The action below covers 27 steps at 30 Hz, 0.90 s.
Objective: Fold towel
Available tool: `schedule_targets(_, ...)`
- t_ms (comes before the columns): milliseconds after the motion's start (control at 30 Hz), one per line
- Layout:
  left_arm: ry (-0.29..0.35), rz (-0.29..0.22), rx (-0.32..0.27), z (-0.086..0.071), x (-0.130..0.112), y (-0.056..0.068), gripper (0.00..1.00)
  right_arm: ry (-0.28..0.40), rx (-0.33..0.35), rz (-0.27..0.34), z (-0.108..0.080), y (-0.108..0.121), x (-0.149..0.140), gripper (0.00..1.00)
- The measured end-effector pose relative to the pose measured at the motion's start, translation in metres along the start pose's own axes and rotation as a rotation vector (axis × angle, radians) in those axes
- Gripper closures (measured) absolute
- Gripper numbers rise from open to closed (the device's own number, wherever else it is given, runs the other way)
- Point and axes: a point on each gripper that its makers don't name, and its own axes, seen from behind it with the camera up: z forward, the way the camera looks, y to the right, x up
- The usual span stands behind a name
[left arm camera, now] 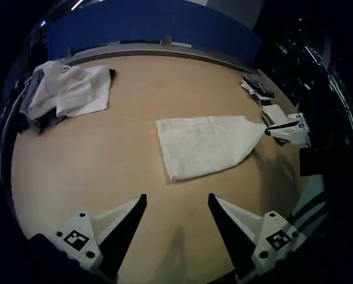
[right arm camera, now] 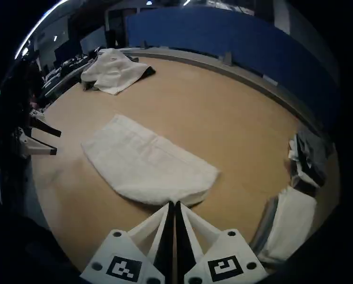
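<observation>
Right gripper clamps corner of white terry towel, side-on in left gripper view; left gripper hovers spread wide above tan table.

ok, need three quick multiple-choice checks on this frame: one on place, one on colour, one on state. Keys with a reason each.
1. Where is the cloth pile on the table, seen from the left gripper view?
A. at the far left, apart from the towel
B. on top of the towel
C. hanging off the near edge

2. What colour is the towel?
A. blue
B. white
C. red

3. What state is the right tool in?
A. open above the table
B. shut on the towel's corner
C. shut on nothing

Key:
1 A: bare table lies between the pile at the far left and the towel.
2 B: it reads plain white in both views.
3 B: its fingers meet on the corner, and the cloth is drawn to a point there.
</observation>
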Motion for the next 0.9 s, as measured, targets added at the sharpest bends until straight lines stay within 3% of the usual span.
schedule_targets(467, 0.031, -0.029, 0.004, -0.006, 0.004, -0.011, 0.04, 0.064, 0.026, -0.066, 0.007, -0.022, 0.060, 0.98)
schedule_targets(900, 0.061, -0.058, 0.008, -0.011, 0.003, -0.023, 0.04, 0.102, 0.093, -0.133, 0.025, -0.066, 0.110, 0.98)
